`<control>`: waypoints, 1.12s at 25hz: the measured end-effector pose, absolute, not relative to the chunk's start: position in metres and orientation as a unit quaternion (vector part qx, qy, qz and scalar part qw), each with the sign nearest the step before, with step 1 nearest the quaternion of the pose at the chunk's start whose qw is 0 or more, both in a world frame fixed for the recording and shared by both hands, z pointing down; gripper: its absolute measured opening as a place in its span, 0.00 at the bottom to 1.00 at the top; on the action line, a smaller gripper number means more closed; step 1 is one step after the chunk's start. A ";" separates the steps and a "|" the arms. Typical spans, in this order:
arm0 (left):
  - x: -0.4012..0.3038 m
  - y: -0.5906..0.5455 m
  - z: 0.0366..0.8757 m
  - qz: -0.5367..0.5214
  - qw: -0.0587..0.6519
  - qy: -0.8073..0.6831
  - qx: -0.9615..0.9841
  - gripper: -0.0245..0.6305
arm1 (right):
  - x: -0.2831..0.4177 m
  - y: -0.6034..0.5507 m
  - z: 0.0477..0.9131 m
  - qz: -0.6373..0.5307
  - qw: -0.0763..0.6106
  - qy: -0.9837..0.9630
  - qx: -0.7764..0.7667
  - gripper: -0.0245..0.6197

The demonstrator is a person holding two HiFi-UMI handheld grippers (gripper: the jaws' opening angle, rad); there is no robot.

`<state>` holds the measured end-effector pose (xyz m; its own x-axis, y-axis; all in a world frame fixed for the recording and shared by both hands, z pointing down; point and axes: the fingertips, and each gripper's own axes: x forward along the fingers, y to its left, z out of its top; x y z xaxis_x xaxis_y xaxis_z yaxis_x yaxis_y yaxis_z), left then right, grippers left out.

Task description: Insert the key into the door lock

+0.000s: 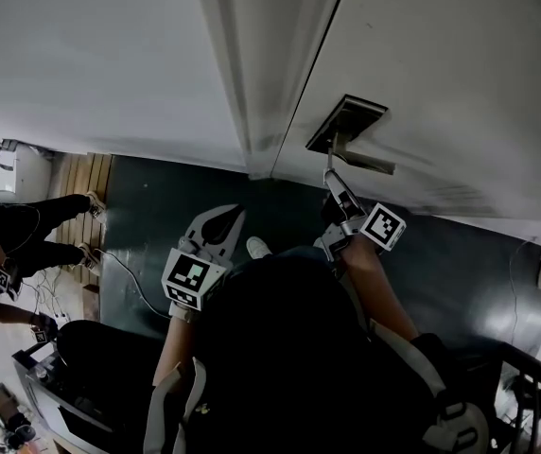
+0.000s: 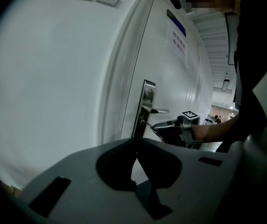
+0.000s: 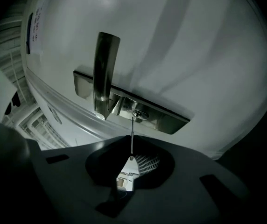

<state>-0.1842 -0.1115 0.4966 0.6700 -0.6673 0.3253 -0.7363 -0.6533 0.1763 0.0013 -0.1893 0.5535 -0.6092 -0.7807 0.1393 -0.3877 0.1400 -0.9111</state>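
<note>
the white door (image 1: pixel 460 55) carries a sign (image 2: pixel 178 38) with a blue strip, seen only in the left gripper view; its writing is too small to read. the steel lock plate (image 3: pixel 171 118) holds a lever handle (image 3: pixel 103 64). the right gripper (image 3: pixel 130 158) is clamped on the key (image 3: pixel 132 136), whose tip meets the keyhole (image 3: pixel 139 114). the left gripper (image 2: pixel 136 146) has its jaws together, empty, well apart from the lock.

Head view steeply down; all views toward lock plate (image 3: pixel 164 119)
</note>
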 end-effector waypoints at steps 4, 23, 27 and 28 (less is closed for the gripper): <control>-0.186 -0.110 0.500 0.125 0.148 -0.386 0.902 0.05 | 0.000 -0.195 0.551 -0.536 0.221 0.716 -0.388 0.09; -0.194 -0.109 0.503 0.136 0.144 -0.387 0.901 0.05 | -0.004 -0.199 0.563 -0.606 0.314 0.640 -0.353 0.09; -0.194 -0.108 0.504 0.136 0.145 -0.387 0.900 0.05 | -0.005 -0.200 0.561 -0.610 0.326 0.634 -0.346 0.09; -0.194 -0.107 0.504 0.135 0.145 -0.387 0.900 0.05 | -0.005 -0.201 0.561 -0.611 0.329 0.632 -0.345 0.09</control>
